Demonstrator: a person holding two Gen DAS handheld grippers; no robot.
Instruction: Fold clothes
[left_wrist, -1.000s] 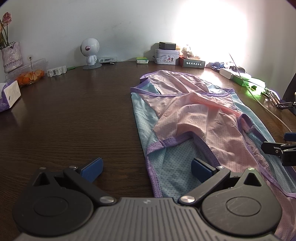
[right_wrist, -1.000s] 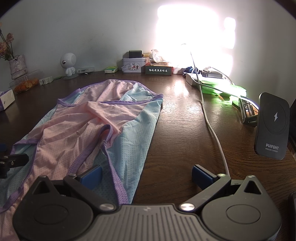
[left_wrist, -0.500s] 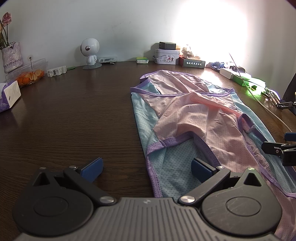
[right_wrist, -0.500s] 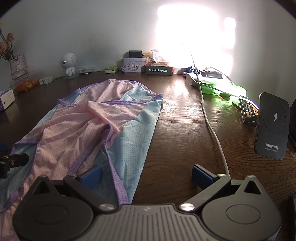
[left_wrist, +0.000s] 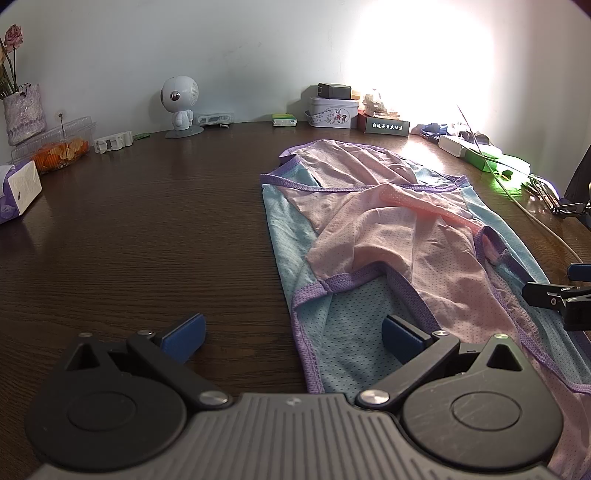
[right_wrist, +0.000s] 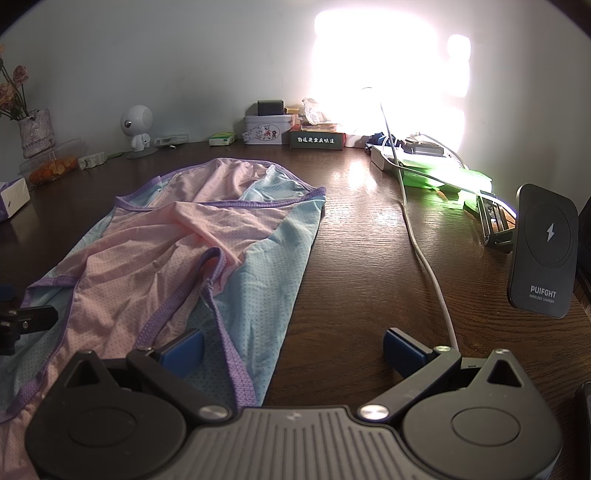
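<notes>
A pink and light-blue mesh garment with purple trim (left_wrist: 391, 236) lies spread lengthwise on the dark wooden table (left_wrist: 147, 236). My left gripper (left_wrist: 293, 334) is open over its near left corner, one finger on bare wood, the other over the blue panel. My right gripper (right_wrist: 293, 349) is open over the garment's (right_wrist: 177, 251) near right corner, left finger above the cloth, right finger over the table. Each gripper's tip shows at the edge of the other view. Neither holds anything.
Along the back wall stand a white robot figure (left_wrist: 181, 107), a tin box (left_wrist: 332, 116), small boxes and a vase (left_wrist: 22, 110). A tissue box (left_wrist: 16, 192) sits far left. A white cable (right_wrist: 424, 258), green items (right_wrist: 447, 184) and a black wireless charger (right_wrist: 543, 251) sit right.
</notes>
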